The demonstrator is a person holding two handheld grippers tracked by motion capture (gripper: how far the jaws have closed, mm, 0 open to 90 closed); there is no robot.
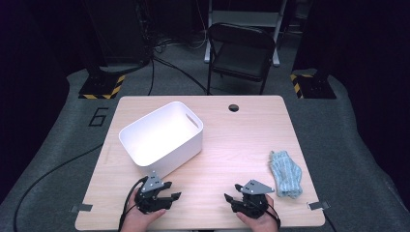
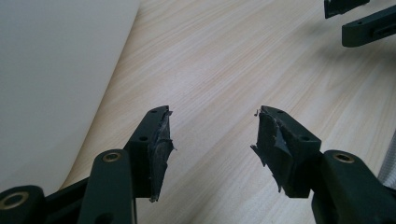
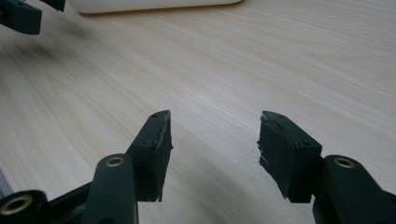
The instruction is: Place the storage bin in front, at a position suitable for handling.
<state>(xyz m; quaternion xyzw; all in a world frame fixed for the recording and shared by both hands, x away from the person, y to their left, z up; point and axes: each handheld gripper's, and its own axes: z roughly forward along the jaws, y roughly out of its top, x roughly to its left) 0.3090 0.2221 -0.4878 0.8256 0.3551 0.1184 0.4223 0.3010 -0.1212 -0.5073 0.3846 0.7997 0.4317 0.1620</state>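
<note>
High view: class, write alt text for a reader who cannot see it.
A person's two hands rest at the near edge of a light wooden table, each holding a black two-jaw gripper, left gripper and right gripper, both open and empty. A white plastic bin stands beyond the left gripper; a folded pale blue cloth lies beside the right.

numeral 6 [image 1: 99, 117] on the grey floor mat [image 1: 72, 140]

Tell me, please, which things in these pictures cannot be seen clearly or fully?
- White bin: in the high view its near wall hides part of the floor inside.
- Blue-white cloth: too small in the high view to tell what kind of item it is.
- Left gripper and right gripper: the person's forearms are cut off by the bottom edge.
</note>
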